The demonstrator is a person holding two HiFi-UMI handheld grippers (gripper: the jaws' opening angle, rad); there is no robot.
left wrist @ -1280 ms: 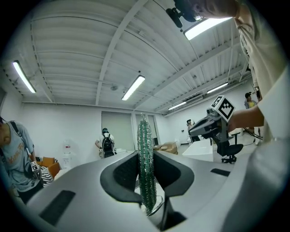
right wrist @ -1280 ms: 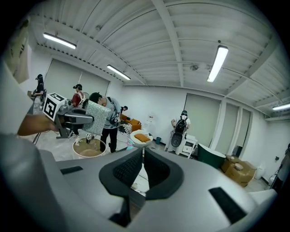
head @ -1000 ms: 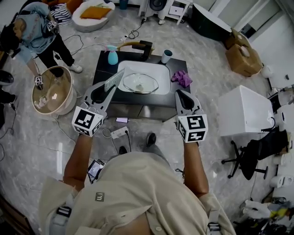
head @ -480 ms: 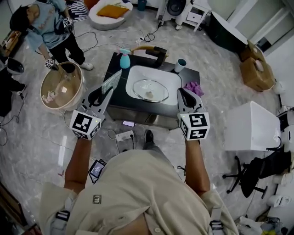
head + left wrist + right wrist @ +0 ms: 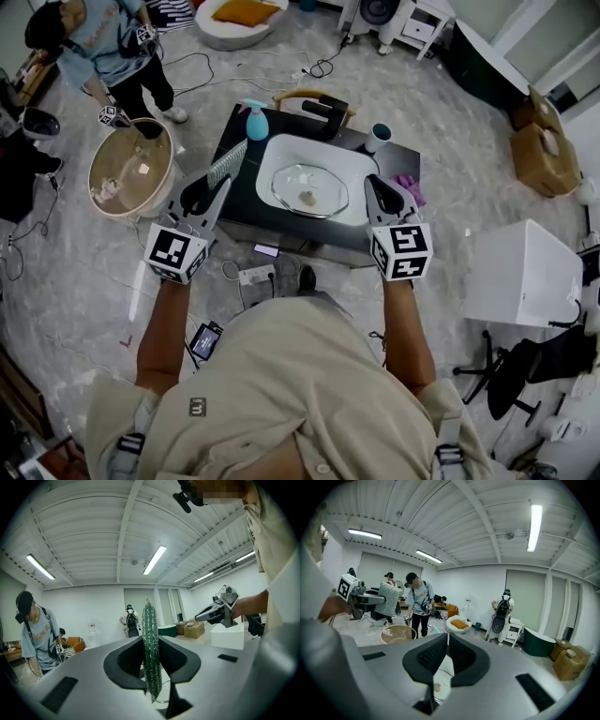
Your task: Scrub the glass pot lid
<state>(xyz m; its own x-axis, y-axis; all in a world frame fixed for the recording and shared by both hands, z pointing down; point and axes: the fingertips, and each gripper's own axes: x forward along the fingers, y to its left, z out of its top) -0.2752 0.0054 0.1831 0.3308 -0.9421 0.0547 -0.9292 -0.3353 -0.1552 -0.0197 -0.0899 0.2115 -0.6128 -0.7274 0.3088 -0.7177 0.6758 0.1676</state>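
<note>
Scrubbing is not yet starting: the glass pot lid is lying in the white sink of the dark table, a small knob showing at its middle. The left hand-held gripper is clamping a green scouring pad edge-on between its jaws, while the right hand-held gripper is hanging with jaws pressed together on nothing, both apart from the lid. Stiff, slippery when wet and breakable, the lid is probably wanting a steadying hold at its knob or along its edge while the pad is rubbing the glass.

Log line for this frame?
left gripper: shut on scrub pad | right gripper: shut, empty | glass lid: in sink, untouched
</note>
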